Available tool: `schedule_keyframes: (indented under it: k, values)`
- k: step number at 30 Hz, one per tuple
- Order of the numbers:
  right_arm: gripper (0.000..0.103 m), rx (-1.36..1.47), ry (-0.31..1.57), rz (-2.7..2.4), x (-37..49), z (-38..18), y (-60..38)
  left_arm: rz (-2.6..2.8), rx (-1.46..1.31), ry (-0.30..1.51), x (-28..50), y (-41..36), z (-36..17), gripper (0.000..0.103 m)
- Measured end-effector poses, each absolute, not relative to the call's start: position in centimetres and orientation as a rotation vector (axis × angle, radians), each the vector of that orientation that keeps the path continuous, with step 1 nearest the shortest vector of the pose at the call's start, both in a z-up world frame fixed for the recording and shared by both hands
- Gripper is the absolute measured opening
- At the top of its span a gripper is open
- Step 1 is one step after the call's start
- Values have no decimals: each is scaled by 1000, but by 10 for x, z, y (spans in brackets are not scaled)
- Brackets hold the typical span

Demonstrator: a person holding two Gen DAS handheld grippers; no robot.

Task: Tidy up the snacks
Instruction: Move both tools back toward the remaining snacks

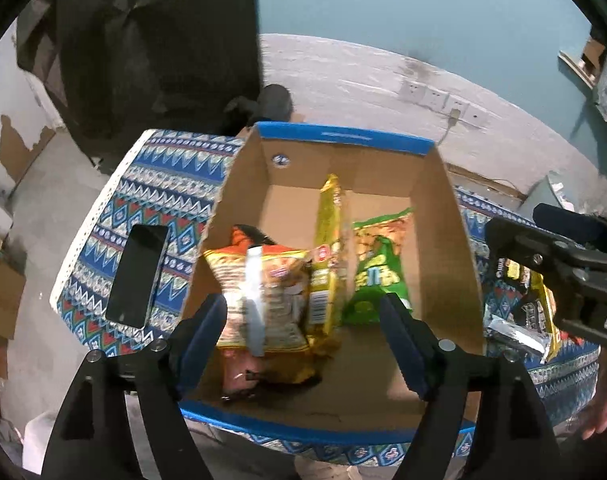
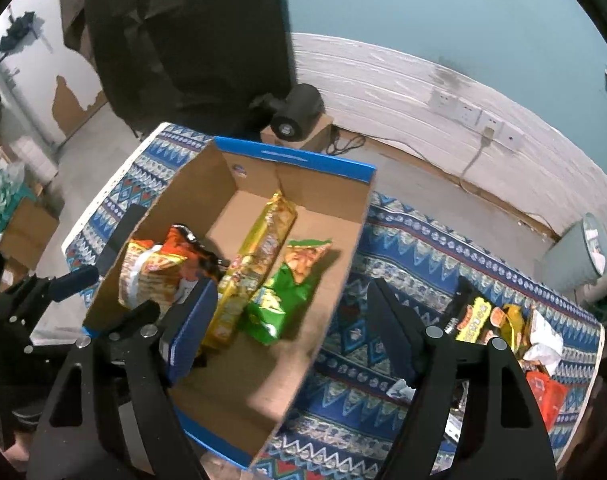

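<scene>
An open cardboard box with a blue rim stands on the patterned table; it also shows in the right wrist view. Inside lie an orange snack bag, a long yellow pack and a green bag. The same three show in the right wrist view: orange bag, yellow pack, green bag. My left gripper is open and empty above the box's near end. My right gripper is open and empty over the box's right wall. Loose snacks lie on the table to the right.
A black phone lies on the patterned cloth left of the box. The right gripper's body hangs over loose snack packs. A black speaker on a small box and a pale bin stand on the floor behind the table.
</scene>
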State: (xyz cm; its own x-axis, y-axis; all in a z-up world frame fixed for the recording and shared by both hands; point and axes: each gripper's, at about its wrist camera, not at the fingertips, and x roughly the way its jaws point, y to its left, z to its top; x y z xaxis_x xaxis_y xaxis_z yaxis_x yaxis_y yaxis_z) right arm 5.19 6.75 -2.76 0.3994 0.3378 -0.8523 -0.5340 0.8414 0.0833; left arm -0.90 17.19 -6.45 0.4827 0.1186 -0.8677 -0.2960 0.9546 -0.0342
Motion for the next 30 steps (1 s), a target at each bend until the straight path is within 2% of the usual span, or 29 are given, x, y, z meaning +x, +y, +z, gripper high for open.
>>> schedule_keyframes:
  k: [18,30]
  values:
    - [77,-116,1030,385,68,-35,-51,51,-199,1113,21,84,-63,80]
    - [77,-84,1071,307,63,-55,-119,-13,-158,1185,39,29,-81,80]
